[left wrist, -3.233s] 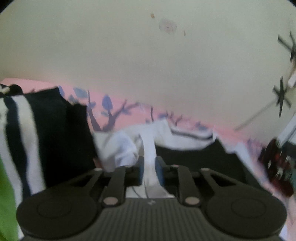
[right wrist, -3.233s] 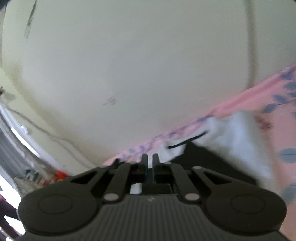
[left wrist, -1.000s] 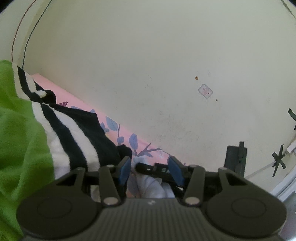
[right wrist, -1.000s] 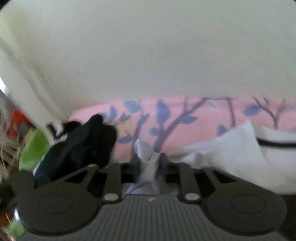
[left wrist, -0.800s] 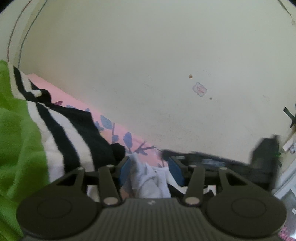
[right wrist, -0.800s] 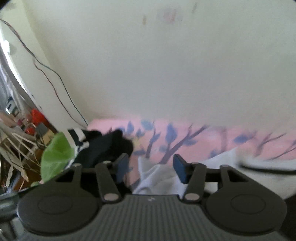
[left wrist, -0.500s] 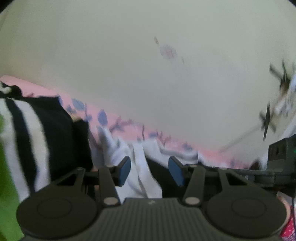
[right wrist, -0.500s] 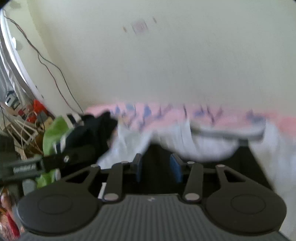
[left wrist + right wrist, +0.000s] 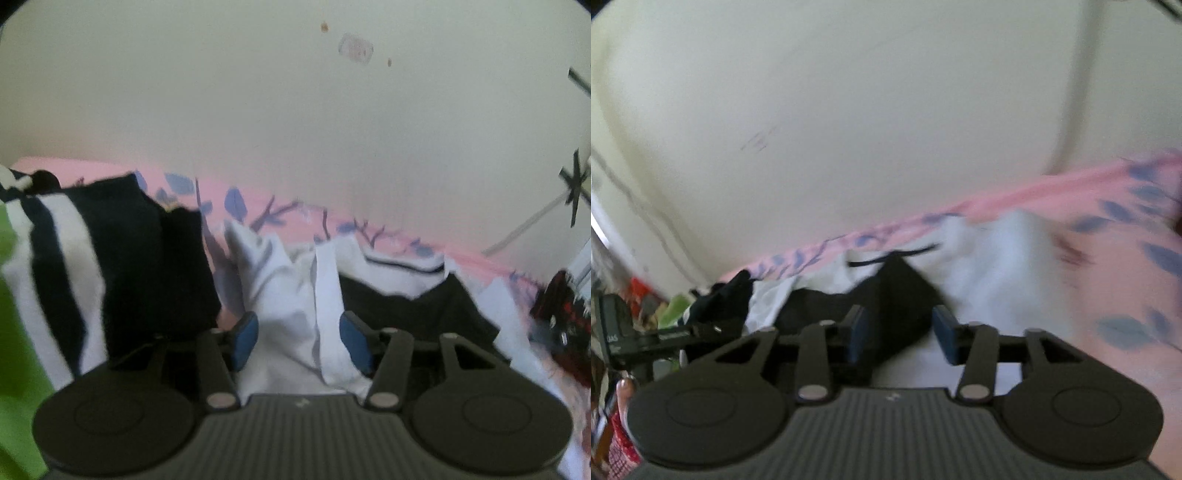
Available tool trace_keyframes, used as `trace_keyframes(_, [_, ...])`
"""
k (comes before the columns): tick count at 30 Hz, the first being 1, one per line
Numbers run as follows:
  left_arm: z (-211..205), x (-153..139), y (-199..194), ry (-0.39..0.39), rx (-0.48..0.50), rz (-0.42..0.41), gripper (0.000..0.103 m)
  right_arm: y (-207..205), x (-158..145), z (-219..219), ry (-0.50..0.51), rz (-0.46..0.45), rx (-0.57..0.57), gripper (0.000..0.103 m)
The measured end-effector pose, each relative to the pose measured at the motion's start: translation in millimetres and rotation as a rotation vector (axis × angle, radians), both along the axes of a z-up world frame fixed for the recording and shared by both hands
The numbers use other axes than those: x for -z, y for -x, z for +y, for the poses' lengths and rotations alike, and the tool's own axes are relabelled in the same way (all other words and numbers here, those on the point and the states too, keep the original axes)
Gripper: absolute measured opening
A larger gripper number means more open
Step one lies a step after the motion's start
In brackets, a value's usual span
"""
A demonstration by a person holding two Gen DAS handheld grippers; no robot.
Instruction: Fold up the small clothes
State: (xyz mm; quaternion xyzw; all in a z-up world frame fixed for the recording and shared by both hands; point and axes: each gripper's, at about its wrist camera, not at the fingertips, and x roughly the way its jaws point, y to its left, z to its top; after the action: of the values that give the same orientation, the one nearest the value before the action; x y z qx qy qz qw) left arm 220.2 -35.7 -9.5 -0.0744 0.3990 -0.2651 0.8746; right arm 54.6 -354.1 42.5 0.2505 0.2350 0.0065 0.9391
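Both grippers are wide open and hold nothing. Left gripper (image 9: 301, 341) hangs over a white and black shirt (image 9: 280, 295). Right gripper (image 9: 900, 334) hangs over it too, on the pink sheet (image 9: 1108, 266).

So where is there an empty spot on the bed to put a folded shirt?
Bare pink sheet shows right of the white garment. A thin strip runs along the wall. The left is crowded with the striped pile.

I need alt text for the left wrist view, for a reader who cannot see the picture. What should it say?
The open left tongs point at a crumpled white and black garment on a pink sheet with blue leaves. A black-and-white striped cloth and a green cloth lie at left, a pale wall behind.
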Motion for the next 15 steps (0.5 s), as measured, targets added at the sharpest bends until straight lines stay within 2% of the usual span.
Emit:
trace_keyframes(2, [1.8, -2.3, -1.4, 0.017, -0.003, -0.002, 0.051, 31.0, 7.1, -7.3, -0.015, 0.011, 0.035, 0.049])
trace_keyframes(4, [-1.4, -0.6, -2.9, 0.002, -0.002, 0.002, 0.051, 60.8, 12.9, -8.5, -0.006, 0.030, 0.046, 0.049])
trace_keyframes(8, [-19.5, 17.0, -7.3, -0.097, 0.018, 0.029, 0.053, 124.8, 9.0, 3.4, 0.086, 0.021, 0.063, 0.049])
trace_keyframes(11, [-34.3, 25.9, 1.3, -0.177, 0.039, -0.044, 0.072, 175.8, 1.5, 13.7, 0.151, -0.023, 0.066, 0.053])
trace_keyframes(13, [-44.2, 25.4, 6.6, -0.228, 0.035, -0.059, 0.074, 207.7, -1.8, 18.3, 0.175, -0.047, 0.077, 0.058])
trace_keyframes(15, [-44.3, 18.6, 13.3, -0.233, 0.021, -0.023, 0.072, 232.9, -2.4, 16.2, 0.173, -0.057, 0.083, 0.058])
